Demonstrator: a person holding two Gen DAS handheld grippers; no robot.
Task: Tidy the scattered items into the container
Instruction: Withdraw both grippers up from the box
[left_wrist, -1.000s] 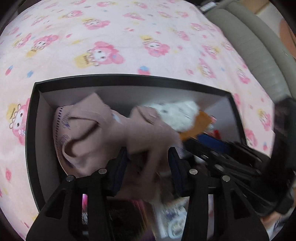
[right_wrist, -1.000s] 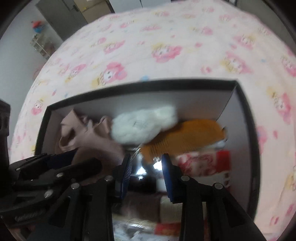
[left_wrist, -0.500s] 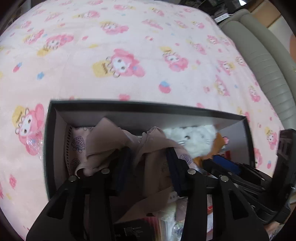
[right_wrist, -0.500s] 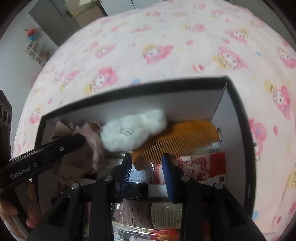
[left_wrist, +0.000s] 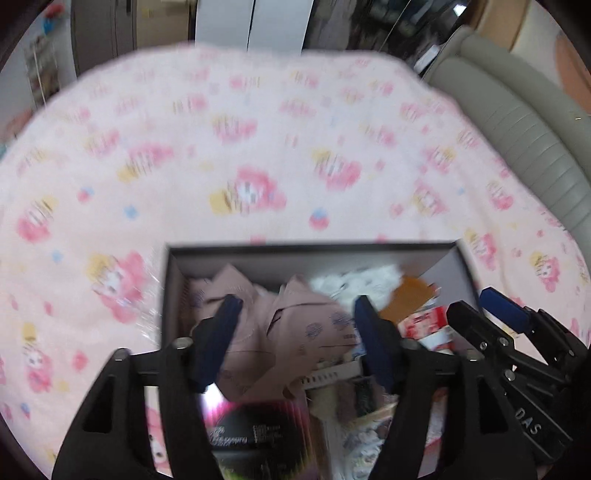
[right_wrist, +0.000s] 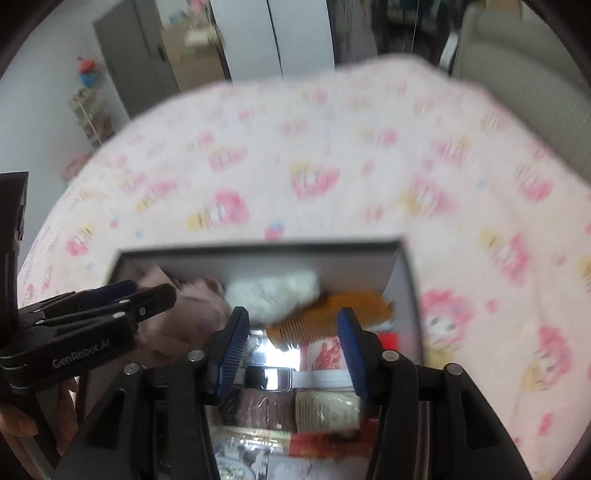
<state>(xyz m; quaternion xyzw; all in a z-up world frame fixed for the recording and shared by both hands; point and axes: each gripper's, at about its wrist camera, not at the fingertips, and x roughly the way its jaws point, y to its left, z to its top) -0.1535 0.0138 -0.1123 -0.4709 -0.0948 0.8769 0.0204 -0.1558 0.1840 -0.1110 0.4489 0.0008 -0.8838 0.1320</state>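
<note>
A dark open box (left_wrist: 306, 248) (right_wrist: 258, 249) sits on the pink cartoon-print bedspread and holds several items: a crumpled mauve cloth (left_wrist: 291, 325) (right_wrist: 184, 317), a white fluffy toy (left_wrist: 354, 280) (right_wrist: 273, 291), an orange comb (left_wrist: 406, 295) (right_wrist: 325, 317), red packets (left_wrist: 424, 321) and a phone-like item (right_wrist: 267, 378). My left gripper (left_wrist: 297, 332) is open above the cloth, which lies loose in the box. My right gripper (right_wrist: 291, 343) is open and empty above the box's middle. Each gripper shows at the edge of the other's view.
The pink bedspread (left_wrist: 258, 147) spreads all around the box. A grey sofa (left_wrist: 517, 122) stands at the right. Cabinets and doors (right_wrist: 147, 74) stand beyond the bed. A hand (right_wrist: 22, 417) holds the left gripper.
The left gripper let go of the mauve cloth into the box and opened wide. The right gripper also opened wider. Both pulled back and up, so more of the bed and room shows.
</note>
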